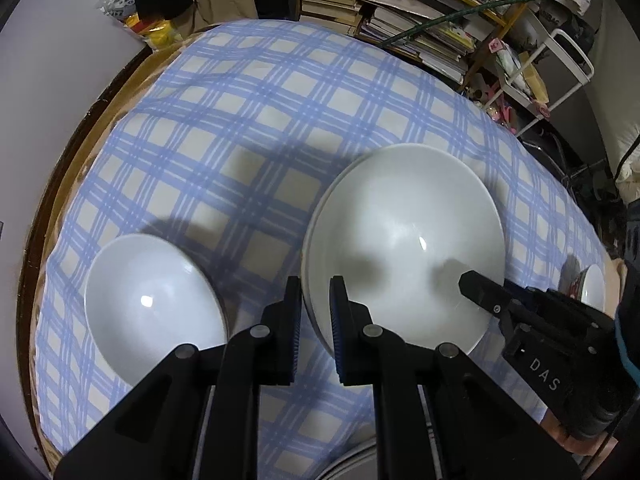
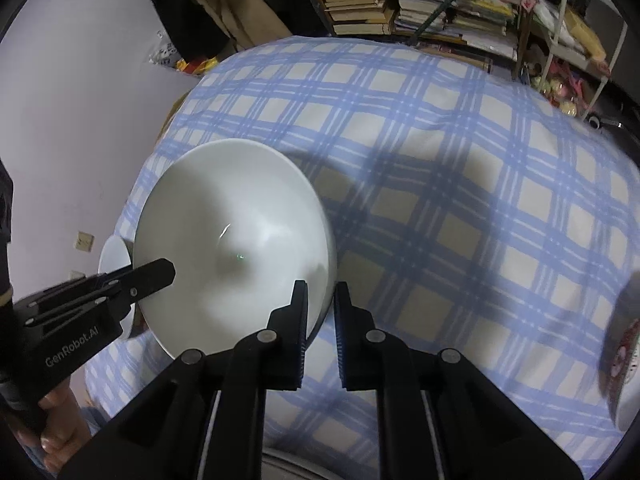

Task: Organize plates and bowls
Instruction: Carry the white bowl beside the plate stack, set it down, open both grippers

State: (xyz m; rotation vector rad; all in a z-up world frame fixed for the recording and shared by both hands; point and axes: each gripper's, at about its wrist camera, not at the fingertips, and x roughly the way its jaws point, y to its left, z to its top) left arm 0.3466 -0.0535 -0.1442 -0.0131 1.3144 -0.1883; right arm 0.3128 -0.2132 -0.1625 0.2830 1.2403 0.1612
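Observation:
A large white bowl rests on the blue checked tablecloth; a second rim shows just under its left edge. My left gripper is shut on the bowl's left rim, one pad inside and one outside. In the right wrist view the same large bowl fills the left half, and my right gripper is shut on its right rim. Each gripper shows in the other's view: the right gripper and the left gripper. A smaller white bowl stands to the left on the cloth.
A patterned dish lies at the right edge of the cloth, and a small white dish sits behind the right gripper. Shelves of stacked books stand beyond the table. The round table's wooden edge curves along the left.

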